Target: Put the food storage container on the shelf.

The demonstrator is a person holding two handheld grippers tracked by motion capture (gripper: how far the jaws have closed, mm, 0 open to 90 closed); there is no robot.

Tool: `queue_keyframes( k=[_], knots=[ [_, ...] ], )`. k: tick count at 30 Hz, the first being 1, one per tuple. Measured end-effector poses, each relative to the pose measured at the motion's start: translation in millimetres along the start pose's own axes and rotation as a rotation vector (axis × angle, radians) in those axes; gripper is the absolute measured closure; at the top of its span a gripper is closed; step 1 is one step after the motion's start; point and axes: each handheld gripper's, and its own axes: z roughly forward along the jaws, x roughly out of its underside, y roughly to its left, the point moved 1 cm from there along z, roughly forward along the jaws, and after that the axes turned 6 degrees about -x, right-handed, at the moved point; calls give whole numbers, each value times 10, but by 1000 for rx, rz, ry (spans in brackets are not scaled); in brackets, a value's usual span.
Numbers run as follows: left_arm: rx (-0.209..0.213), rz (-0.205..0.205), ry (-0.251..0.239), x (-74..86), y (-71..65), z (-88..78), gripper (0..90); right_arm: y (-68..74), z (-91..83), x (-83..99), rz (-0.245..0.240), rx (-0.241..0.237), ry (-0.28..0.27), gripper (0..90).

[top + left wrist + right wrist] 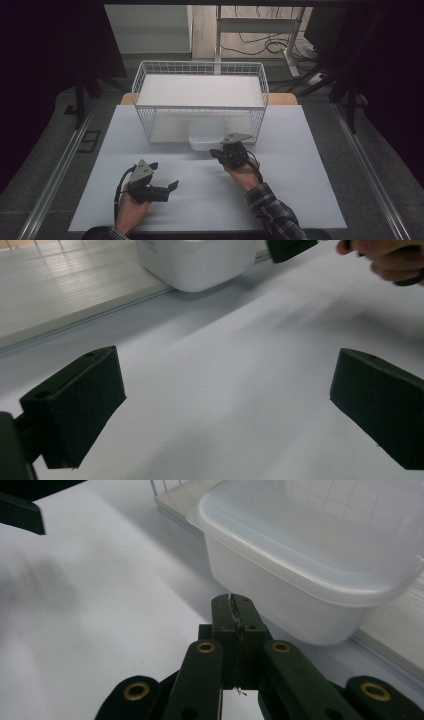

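Observation:
A white translucent plastic container (206, 140) with a lipped rim stands at the foot of the wire basket's (145, 95) front side. In the right gripper view the container (310, 555) is close ahead, to the right. My right gripper (215, 152) is shut with nothing between its jaws, and its tip (233, 601) lies just short of the container's near wall. My left gripper (164, 176) rests low over the table at the front left, open and empty. Its view (225, 405) looks across bare table toward the container (200, 260) and the right hand (395, 262).
The pale blue-grey table top (280, 200) spreads around both hands. The white wire basket takes up the back middle of the table. Dark floor, metal rails and desk legs with cables lie beyond the table edges.

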Motion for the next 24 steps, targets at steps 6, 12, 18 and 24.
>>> queue_keyframes(
  k=[6,12,18,24],
  knots=[
    [33,17,-9,22,-17,42,0,-24,138,-72,-17,23,16,891],
    [19,53,-12,18,-57,57,0,-87,210,-134,-13,37,19,891],
    [20,27,-43,12,-12,34,2,-147,282,-193,-2,48,14,891],
    [27,-11,-38,7,30,13,4,-221,360,-259,2,63,11,891]
  ],
)
